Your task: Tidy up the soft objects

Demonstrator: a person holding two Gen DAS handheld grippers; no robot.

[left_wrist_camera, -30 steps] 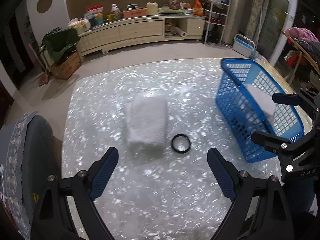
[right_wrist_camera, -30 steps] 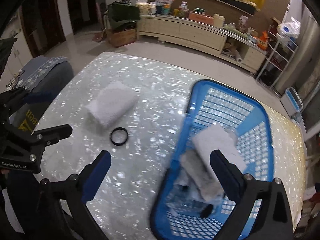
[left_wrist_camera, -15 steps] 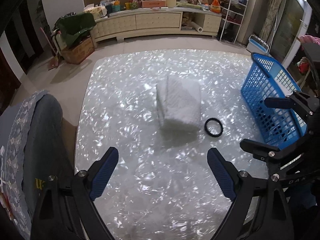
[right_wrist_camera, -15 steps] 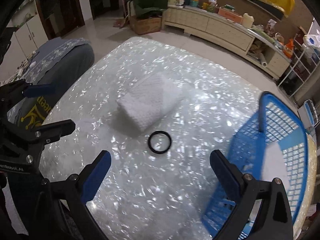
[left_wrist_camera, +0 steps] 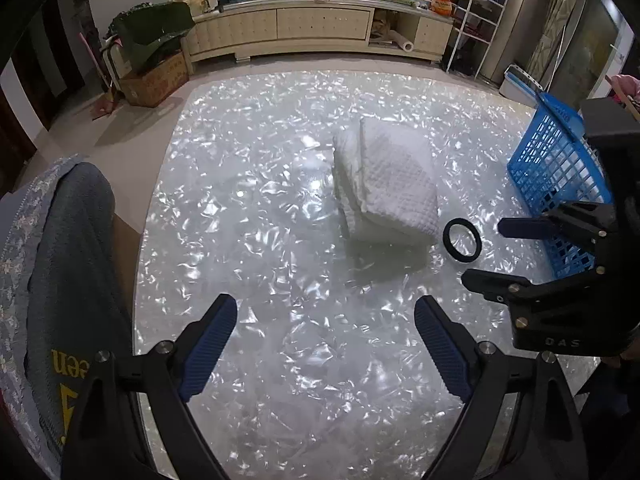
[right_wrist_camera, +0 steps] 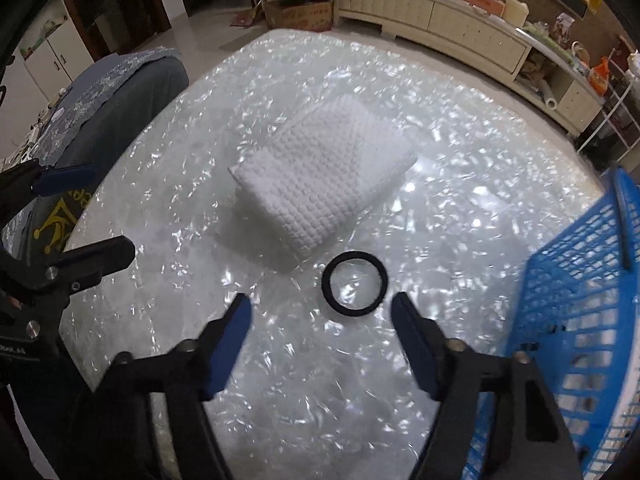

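- The black ring (right_wrist_camera: 354, 284) lies flat on the shimmering table (right_wrist_camera: 280, 380), just ahead of the right gripper (right_wrist_camera: 320, 322) and slightly right of its centre line; the jaws are closing, with nothing between them yet.
- The folded white towel (right_wrist_camera: 324, 184) lies just beyond the ring, its long axis running from near left to far right.
- The left gripper (left_wrist_camera: 326, 338) hangs with jaws spread and empty, the towel ahead and to its right.
- The blue basket (right_wrist_camera: 580, 320) stands at the right; the right gripper looks nearer to the ring.
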